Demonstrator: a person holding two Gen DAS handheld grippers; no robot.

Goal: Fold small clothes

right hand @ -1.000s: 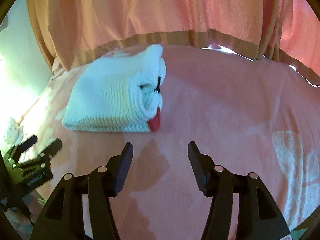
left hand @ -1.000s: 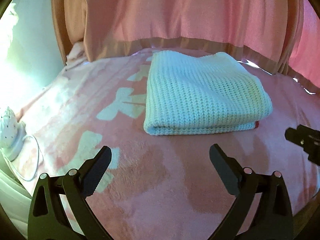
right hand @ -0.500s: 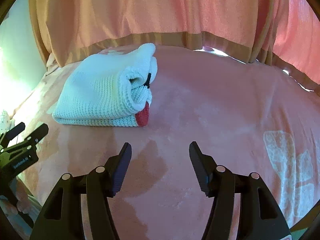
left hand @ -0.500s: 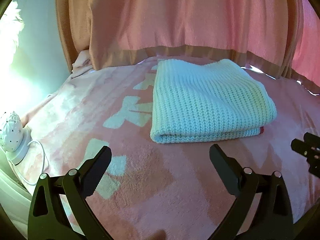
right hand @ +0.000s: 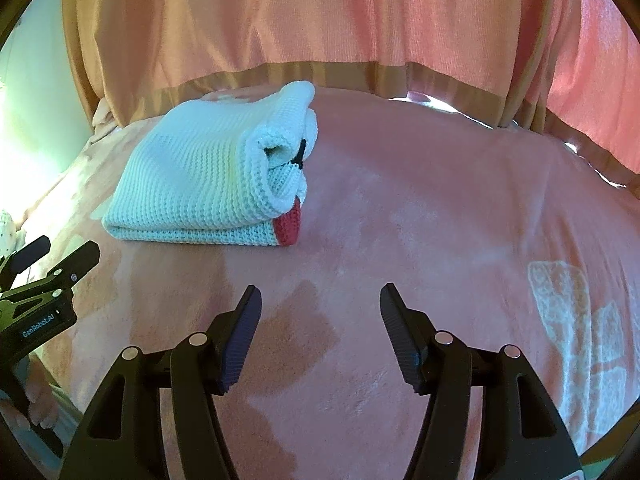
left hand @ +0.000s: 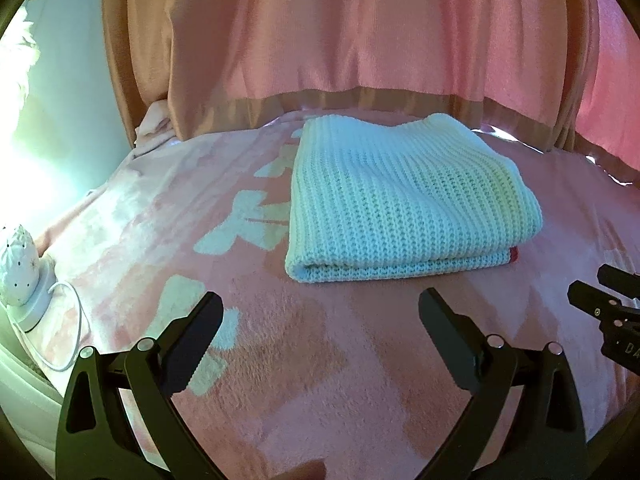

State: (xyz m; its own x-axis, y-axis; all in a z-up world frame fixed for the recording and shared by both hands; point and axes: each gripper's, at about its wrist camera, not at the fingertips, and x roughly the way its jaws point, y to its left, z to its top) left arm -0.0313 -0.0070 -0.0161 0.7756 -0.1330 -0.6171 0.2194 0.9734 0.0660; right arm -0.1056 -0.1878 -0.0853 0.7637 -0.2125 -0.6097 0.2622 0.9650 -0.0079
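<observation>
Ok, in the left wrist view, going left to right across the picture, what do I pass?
White dotted lamp → white cord → folded white knit sweater → right gripper at the edge.

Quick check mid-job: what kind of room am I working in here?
Most likely a bedroom. The folded white knit sweater lies on a soft pink blanket spread like bedding, pink curtains hang right behind it, and a small white lamp sits at the edge.

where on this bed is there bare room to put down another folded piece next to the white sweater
Widest bare patch: the pink blanket right of the sweater, running to the curtain. Also free is the strip between the sweater and both open grippers, left and right. Tightest at the far edge, where the sweater nearly meets the curtain hem, and by the lamp.
</observation>
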